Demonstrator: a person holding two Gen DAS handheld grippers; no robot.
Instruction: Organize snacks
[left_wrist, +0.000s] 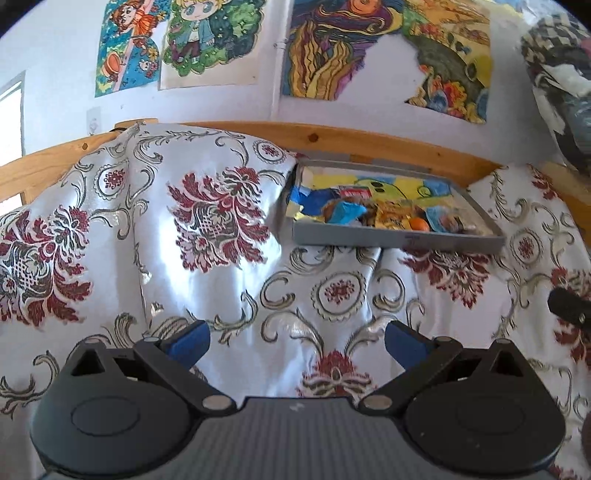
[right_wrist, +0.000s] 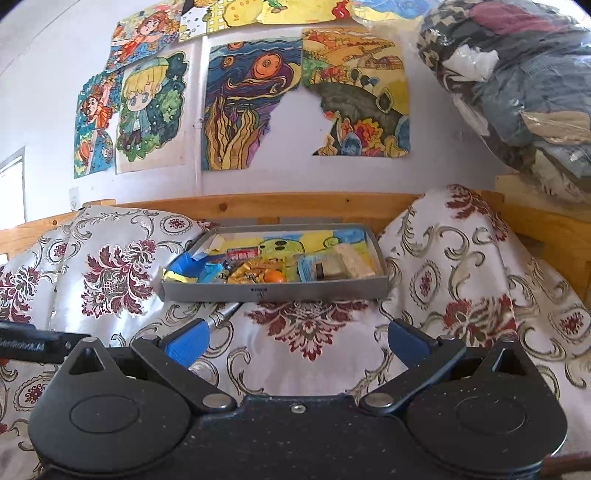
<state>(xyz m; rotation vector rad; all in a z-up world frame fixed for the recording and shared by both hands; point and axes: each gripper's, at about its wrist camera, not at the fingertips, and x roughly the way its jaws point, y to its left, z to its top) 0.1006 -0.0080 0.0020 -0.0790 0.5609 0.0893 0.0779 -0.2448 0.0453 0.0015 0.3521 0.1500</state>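
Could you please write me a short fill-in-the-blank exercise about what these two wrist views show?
1. The snacks lie in a shallow ____ tray.
2. The tray rests on a floral ____.
3. Both the left gripper and the right gripper hold ____.
4. A small round ____ snack sits near the tray's front wall.

Missing words: grey; cloth; nothing; orange

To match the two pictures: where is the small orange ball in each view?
Left wrist view: orange ball sits right of centre, inside the grey tray, near its front wall.
Right wrist view: ball sits near centre, again at the tray's front wall.
Shared landmark: the wooden rail behind.
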